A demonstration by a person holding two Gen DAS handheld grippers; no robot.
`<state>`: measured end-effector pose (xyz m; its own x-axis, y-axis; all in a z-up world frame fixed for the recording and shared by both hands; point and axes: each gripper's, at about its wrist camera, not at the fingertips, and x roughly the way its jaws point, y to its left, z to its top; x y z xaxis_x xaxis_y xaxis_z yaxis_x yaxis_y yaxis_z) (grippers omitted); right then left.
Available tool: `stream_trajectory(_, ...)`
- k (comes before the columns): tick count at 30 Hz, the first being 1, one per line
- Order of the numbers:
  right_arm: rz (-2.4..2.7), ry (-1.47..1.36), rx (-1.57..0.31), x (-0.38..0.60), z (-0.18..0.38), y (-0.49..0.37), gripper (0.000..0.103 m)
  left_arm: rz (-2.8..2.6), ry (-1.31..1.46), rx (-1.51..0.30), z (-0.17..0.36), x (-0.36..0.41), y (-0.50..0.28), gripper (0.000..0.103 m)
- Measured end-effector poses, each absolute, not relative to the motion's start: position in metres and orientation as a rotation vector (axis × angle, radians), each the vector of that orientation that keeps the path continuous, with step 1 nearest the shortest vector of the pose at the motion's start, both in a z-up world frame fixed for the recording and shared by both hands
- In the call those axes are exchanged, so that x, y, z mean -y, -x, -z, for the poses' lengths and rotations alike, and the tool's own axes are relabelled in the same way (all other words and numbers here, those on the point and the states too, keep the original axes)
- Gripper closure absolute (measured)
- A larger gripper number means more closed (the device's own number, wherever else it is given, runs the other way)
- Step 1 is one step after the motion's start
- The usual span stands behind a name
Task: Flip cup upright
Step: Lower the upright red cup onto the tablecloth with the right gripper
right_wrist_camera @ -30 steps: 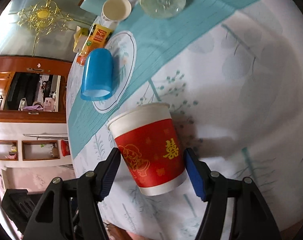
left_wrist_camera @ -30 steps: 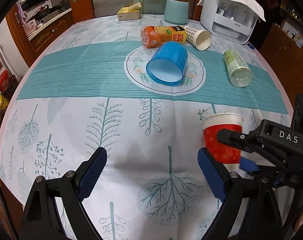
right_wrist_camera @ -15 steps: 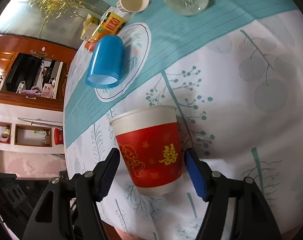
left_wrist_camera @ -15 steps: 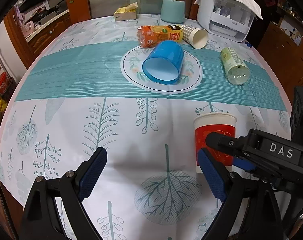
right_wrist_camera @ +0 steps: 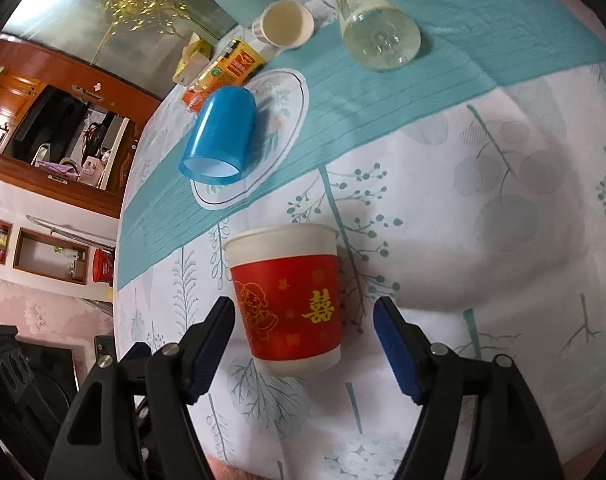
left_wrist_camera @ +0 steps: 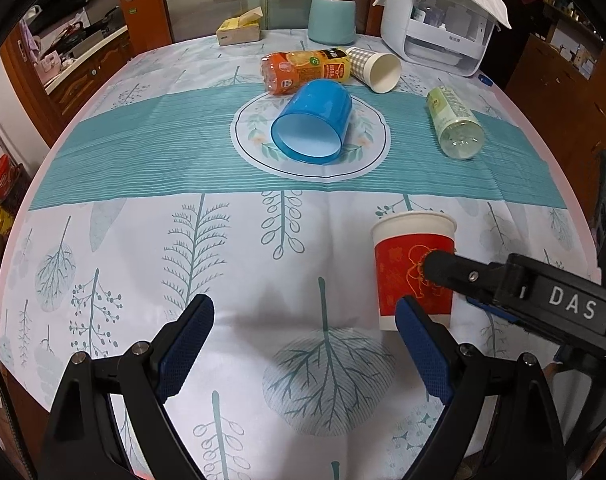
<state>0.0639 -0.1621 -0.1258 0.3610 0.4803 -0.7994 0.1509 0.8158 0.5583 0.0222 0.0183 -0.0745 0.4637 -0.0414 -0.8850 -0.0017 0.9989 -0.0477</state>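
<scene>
A red paper cup (right_wrist_camera: 291, 300) with a white rim and gold print stands upright on the tablecloth. It also shows in the left wrist view (left_wrist_camera: 413, 264) at the right. My right gripper (right_wrist_camera: 305, 322) is open, its blue pads on either side of the cup with a gap on both sides. My left gripper (left_wrist_camera: 303, 320) is open and empty over the cloth, left of the cup. A blue plastic cup (left_wrist_camera: 313, 122) lies on its side on the round mat, mouth toward me.
An orange juice bottle (left_wrist_camera: 303, 68), a checked paper cup (left_wrist_camera: 375, 68) and a clear green-label bottle (left_wrist_camera: 455, 120) lie on their sides farther back. A white appliance (left_wrist_camera: 435, 20), a teal canister (left_wrist_camera: 331, 16) and a tissue box (left_wrist_camera: 239, 30) stand at the table's far edge.
The right gripper brought the tilted red cup upright onto the table and its jaws opened off it. The left gripper stayed open and drew slightly nearer.
</scene>
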Motion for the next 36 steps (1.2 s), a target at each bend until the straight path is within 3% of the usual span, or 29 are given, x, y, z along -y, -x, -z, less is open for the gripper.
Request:
stream_trajectory(22,-0.143,-0.211,-0.959,0.187,0.06,-0.014,0.03,0.087,0.071,-1.062,0.05,-0.013,0.002,0.012)
stream_trajectory(36,-0.142,-0.128,-0.952,0.194,0.068,-0.013,0.03,0.16,0.066,-1.085,0.048,0.003,-0.009,0.012)
